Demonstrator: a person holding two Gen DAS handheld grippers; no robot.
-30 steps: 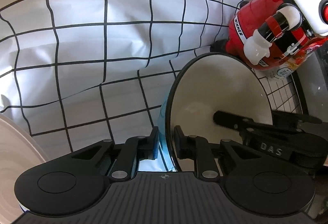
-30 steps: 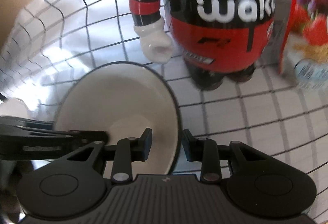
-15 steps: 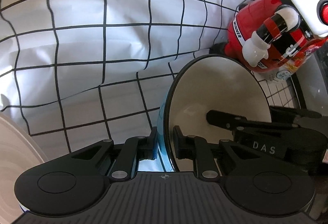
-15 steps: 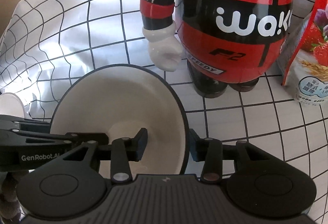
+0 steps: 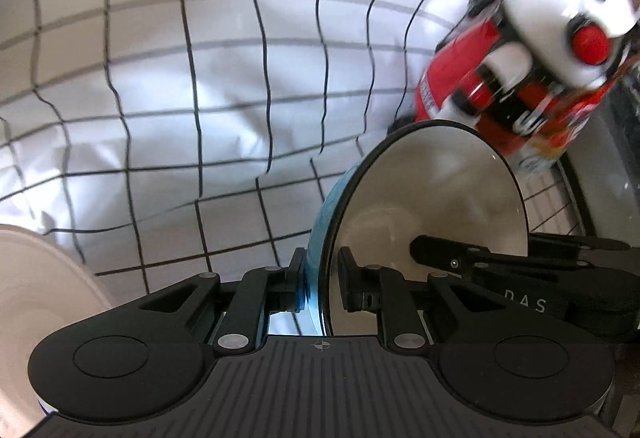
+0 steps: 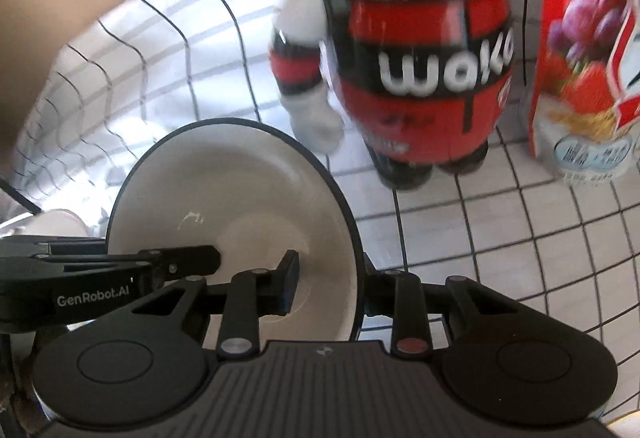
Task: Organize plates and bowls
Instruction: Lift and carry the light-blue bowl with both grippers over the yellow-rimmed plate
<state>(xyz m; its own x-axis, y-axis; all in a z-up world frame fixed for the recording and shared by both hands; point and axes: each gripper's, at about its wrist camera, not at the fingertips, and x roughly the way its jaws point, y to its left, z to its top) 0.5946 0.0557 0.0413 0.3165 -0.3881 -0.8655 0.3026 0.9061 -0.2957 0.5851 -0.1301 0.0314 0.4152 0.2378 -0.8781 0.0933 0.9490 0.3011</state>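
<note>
Both grippers pinch one round bowl with a cream inside, black rim and blue outside [image 5: 432,197], held above the white black-gridded tablecloth [image 5: 160,77]. The left gripper [image 5: 322,280] clamps its left rim, the right gripper [image 6: 330,288] its right rim. Beyond stands a red-and-black figurine [image 6: 424,77], a red cereal box [image 6: 588,57] to its right.

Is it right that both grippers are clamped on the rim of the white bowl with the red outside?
Not quite: the bowl's outside is blue, as the left wrist view shows. The rest holds: the left gripper and right gripper are both clamped on its rim.
</note>
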